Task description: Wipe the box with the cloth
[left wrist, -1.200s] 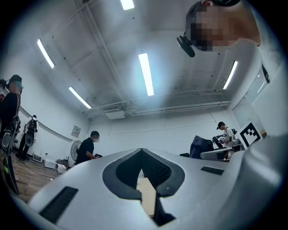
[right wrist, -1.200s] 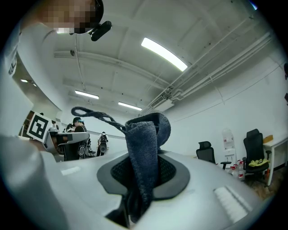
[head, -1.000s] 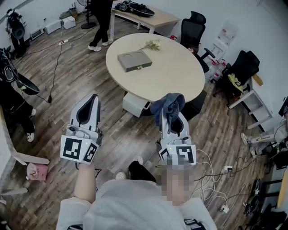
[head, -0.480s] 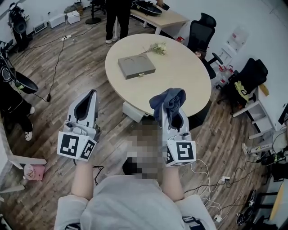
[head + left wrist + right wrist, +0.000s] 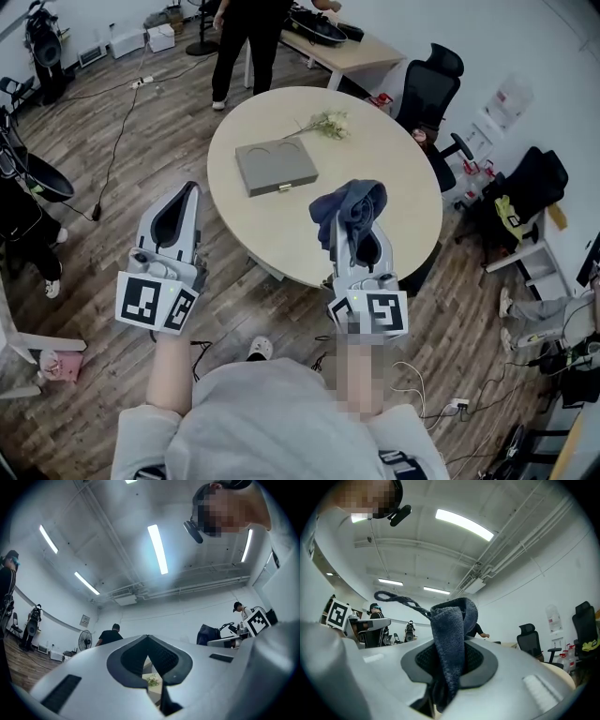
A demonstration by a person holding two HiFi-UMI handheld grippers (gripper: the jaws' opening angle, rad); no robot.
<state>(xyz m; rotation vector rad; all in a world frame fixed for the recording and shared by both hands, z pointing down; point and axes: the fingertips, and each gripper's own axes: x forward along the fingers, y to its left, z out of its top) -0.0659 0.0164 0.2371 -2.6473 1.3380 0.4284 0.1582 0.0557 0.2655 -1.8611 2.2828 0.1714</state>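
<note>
The flat grey box lies closed on the round beige table, left of its middle. My right gripper is held over the table's near edge, right of the box, shut on a dark blue cloth that bunches up over its tips. In the right gripper view the cloth stands pinched between the jaws, with a loop of cord hanging off to the left. My left gripper hovers over the floor just left of the table, level with the box, its jaws closed together and holding nothing.
A sprig of pale flowers lies on the table behind the box. A person stands at a second table beyond. Black office chairs crowd the table's right side. Cables trail over the wooden floor at left.
The table has come nearer in view. Both grippers have advanced with me, and the right one with the cloth now hangs over the table's near edge instead of the floor.
</note>
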